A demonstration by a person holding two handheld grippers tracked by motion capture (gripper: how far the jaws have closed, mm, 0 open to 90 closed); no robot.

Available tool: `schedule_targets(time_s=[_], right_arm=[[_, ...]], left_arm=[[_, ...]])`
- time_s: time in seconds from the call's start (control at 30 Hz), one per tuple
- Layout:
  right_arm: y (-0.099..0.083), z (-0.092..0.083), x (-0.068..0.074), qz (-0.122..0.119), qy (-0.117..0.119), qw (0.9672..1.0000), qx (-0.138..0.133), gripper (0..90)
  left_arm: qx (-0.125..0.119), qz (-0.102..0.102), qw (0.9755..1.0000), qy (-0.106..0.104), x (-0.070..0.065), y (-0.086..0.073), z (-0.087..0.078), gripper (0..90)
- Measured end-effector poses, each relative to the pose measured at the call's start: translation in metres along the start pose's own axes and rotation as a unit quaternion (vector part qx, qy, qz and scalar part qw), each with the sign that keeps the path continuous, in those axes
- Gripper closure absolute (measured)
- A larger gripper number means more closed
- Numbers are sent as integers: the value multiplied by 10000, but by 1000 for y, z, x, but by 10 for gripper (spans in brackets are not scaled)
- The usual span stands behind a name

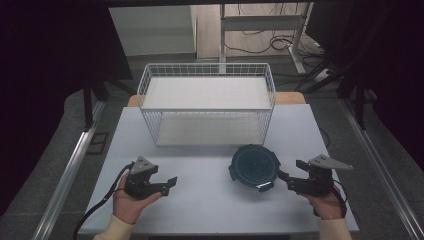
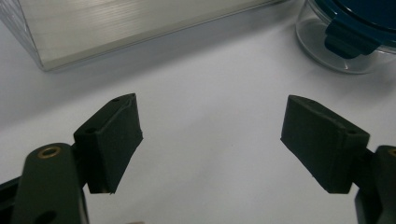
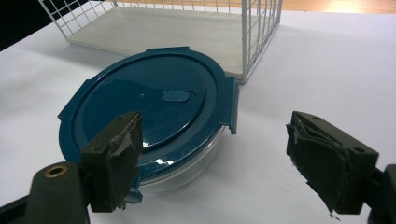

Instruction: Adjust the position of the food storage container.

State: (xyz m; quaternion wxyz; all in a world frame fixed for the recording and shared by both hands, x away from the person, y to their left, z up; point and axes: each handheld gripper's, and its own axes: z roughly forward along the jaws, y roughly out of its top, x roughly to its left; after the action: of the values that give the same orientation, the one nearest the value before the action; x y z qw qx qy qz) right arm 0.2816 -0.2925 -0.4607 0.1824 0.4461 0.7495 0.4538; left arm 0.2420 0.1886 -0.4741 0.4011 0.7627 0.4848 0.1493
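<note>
A round container [image 1: 253, 167] with a dark teal clip lid and clear walls is seen on the white desk [image 1: 210, 200], right of centre, just in front of the right front corner of a white wire basket [image 1: 207, 102] that is set toward the desk's far edge. The lid appears to be clipped on; the latch tabs are seen at its rim. The right gripper [image 1: 288, 180] is held low near the desk's right front corner, jaws spread wide and empty, one jaw close to the container's near rim; contact cannot be told. The left gripper [image 1: 170, 183] is held toward the left front, jaws likewise wide apart, nothing between them, well apart from the container. Judged risk: the smooth lid and clear wall could slip if pinched off-centre, or the container could be pushed against the basket.
</note>
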Motion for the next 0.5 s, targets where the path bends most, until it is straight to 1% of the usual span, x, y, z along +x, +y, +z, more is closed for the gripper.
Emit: schedule_targets(time_s=[0.07,0.3,0.4,0.47,0.5], right_arm=[[0,0,-2,20,-1,10000,14,185],[1,-1,-9,98,-41,9999,7,185],[3,0,-11,100,-60,9999,-12,193],[4,0,-13,71,-96,9999,-6,204],[6,0,-14,46,-100,9999,-2,215]], left_arm=[[13,-48,10000,-26,0,0,0,195],[92,-65,9999,-3,-3,-3,1,191],[86,-64,9999,80,-5,-4,-2,188],[76,-24,9999,146,-8,-6,-5,186],[94,7,9998,146,-9,-8,-6,185]])
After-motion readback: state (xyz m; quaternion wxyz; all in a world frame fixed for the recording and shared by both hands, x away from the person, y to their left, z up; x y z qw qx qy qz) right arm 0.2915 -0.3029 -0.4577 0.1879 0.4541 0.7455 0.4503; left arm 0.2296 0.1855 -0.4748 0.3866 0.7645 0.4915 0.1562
